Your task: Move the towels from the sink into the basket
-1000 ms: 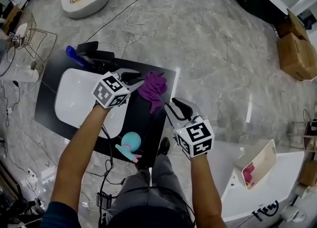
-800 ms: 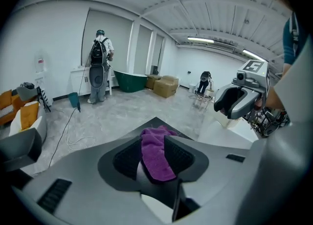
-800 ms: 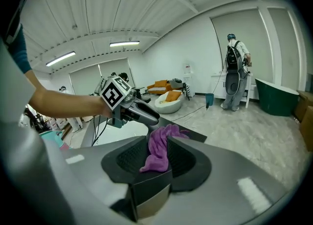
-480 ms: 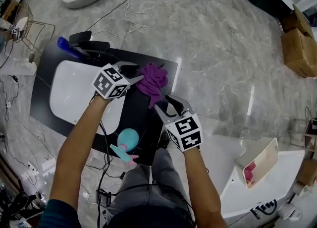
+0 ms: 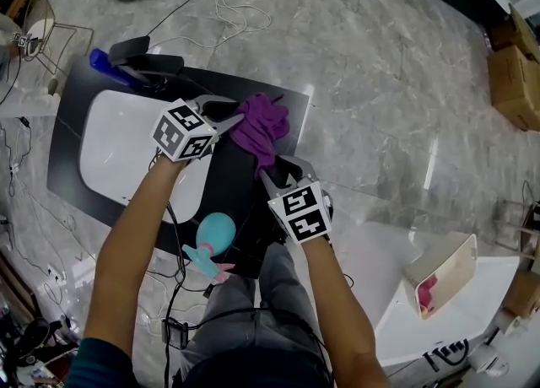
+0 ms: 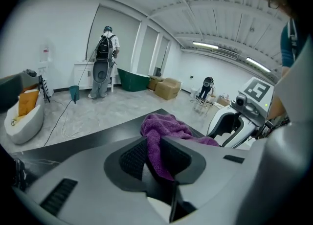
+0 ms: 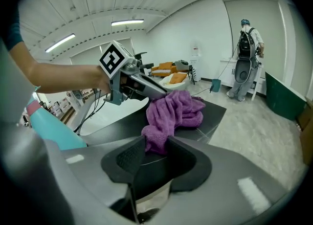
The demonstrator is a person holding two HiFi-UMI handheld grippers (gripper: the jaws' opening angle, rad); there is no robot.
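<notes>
A purple towel (image 5: 266, 125) lies bunched on the black counter (image 5: 228, 201), just right of the white sink (image 5: 118, 150). My left gripper (image 5: 236, 118) is at the towel's left edge. Its jaws have just been closing, and in the left gripper view a fold of the towel (image 6: 164, 126) is pinched in that gripper (image 6: 154, 148). My right gripper (image 5: 274, 171) is at the towel's near end. Its jaws have also been closing but still stand wide. In the right gripper view the towel's tip (image 7: 176, 111) lies between that gripper's (image 7: 155, 148) fingertips. A wire basket (image 5: 42, 28) stands at the far left.
A black faucet (image 5: 148, 61) stands at the sink's far end. A teal bottle (image 5: 211, 239) sits on the counter's near edge. A white bin (image 5: 439, 272) with something pink inside stands at the lower right. Cables (image 5: 236, 15) lie on the marble floor, with cardboard boxes (image 5: 510, 83) at the right.
The right gripper has come down and moved left to the towel's near end. The left gripper has sunk a little and stays at the towel's left edge.
</notes>
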